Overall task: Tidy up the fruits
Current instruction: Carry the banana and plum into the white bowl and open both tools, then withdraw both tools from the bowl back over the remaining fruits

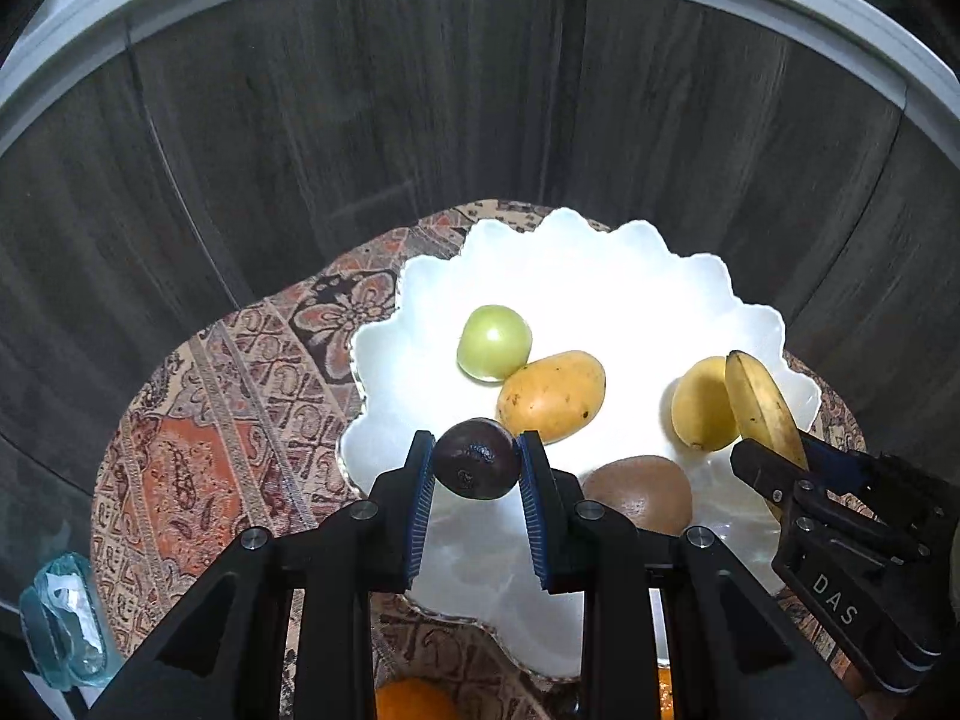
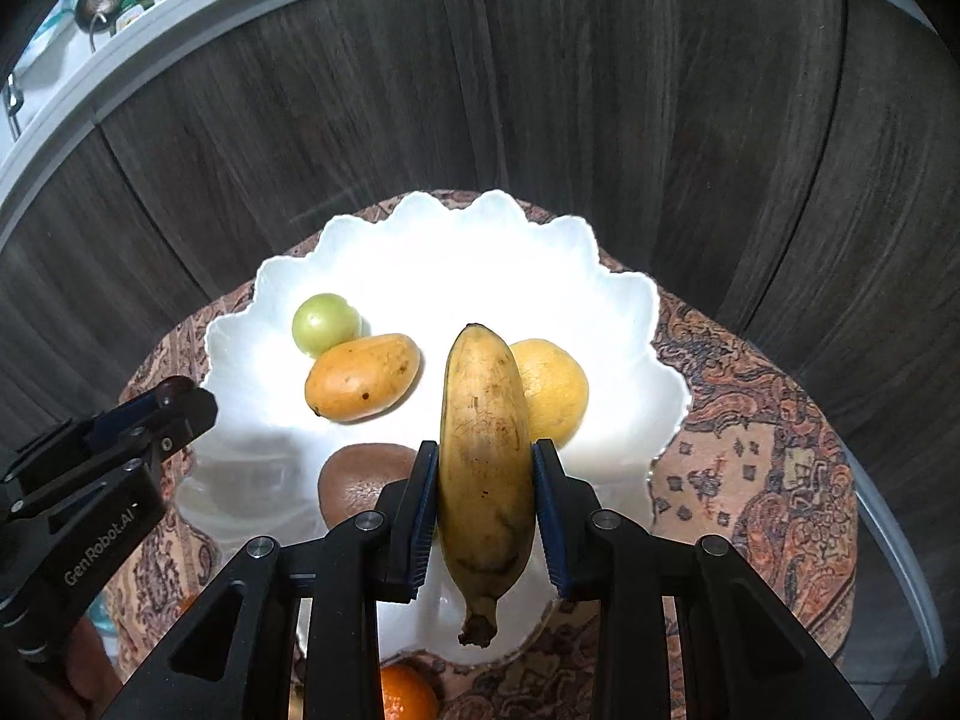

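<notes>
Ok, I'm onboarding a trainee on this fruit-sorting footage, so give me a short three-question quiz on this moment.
1. True or false: the left gripper is empty.
2. Which fruit does the right gripper hold? A) orange B) banana C) kiwi
3. Name the fruit in the white bowl that touches the green round fruit.

Key:
1. False; it is shut on a dark purple fruit above the bowl.
2. B.
3. The mango, right beside it. A yellow fruit and a brown kiwi also lie in the bowl, and an orange sits outside, at its near edge.
</notes>
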Demonstrator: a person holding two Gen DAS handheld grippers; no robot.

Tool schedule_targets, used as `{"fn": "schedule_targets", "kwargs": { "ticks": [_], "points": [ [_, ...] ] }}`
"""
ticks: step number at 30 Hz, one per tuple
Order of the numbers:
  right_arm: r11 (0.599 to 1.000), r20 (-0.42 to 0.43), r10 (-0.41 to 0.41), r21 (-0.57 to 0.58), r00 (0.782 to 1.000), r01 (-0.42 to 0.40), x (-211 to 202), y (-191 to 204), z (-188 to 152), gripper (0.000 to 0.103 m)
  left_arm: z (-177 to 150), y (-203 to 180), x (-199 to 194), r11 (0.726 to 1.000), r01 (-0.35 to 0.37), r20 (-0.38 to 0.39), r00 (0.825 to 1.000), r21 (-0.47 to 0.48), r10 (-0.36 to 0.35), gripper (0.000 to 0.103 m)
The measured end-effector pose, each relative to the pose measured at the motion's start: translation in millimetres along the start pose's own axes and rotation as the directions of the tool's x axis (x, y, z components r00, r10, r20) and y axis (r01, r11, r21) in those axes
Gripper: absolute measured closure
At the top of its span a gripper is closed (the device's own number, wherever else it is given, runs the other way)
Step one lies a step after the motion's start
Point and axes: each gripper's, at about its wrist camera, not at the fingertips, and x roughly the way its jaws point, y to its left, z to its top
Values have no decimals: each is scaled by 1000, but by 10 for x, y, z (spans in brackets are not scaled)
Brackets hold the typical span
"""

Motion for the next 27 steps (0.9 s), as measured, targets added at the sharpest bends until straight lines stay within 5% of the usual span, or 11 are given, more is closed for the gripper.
{"fn": "schedule_targets", "kwargs": {
  "ticks": [3,6,10,13,18,27],
  "points": [
    [1000,-18,5,-7,1000,-5,52,-1,-5,71,-10,6,40,1000,1,-9,1000,-2,-1,74],
    [1000,-20,5,-16,1000,-6,50,7,-23,71,-29,5,29,1000,-5,-9,1000,-3,5,50],
    [1000,54,-22,-19,998,23,-45,39,-30,39,-41,18,-13,1000,-18,-4,1000,-6,18,38],
    [999,70,-45,-20,997,46,-126,48,-27,29,-44,32,-73,1000,-27,6,1000,-10,28,32],
    [997,80,-72,-6,994,73,-265,22,-32,23,-54,24,-256,998,-57,45,997,-11,58,15],
    [996,116,-91,28,989,89,-604,-29,-103,23,-115,-42,-600,998,-62,68,996,-6,63,12]
  ]
}}
